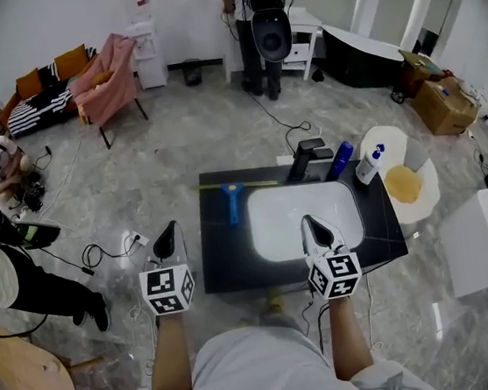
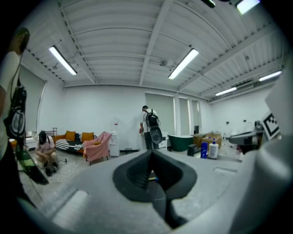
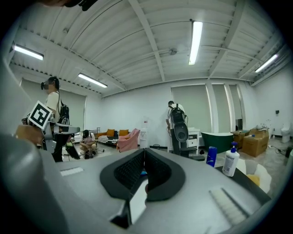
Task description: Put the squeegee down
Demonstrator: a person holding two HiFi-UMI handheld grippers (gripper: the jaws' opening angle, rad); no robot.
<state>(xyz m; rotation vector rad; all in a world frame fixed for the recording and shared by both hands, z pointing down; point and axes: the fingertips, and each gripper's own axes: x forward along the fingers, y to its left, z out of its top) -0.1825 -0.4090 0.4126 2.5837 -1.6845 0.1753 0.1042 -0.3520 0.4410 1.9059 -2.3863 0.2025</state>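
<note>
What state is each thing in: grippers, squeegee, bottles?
left gripper: fingers shut, empty
right gripper: fingers shut, empty, above the basin
squeegee: lying flat on the counter, left of the basin, unheld
white pump bottle: upright
blue bottle: upright

You're looking at a blue squeegee [image 1: 234,203], a black countertop [image 1: 226,267], a white basin [image 1: 283,229], a pink armchair [image 1: 107,83] and a black-and-white striped sofa [image 1: 39,107]

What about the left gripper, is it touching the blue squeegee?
Apart. The head view shows the squeegee lying on the black counter, while the left gripper is off the counter's left edge, with bare counter between them.
</note>
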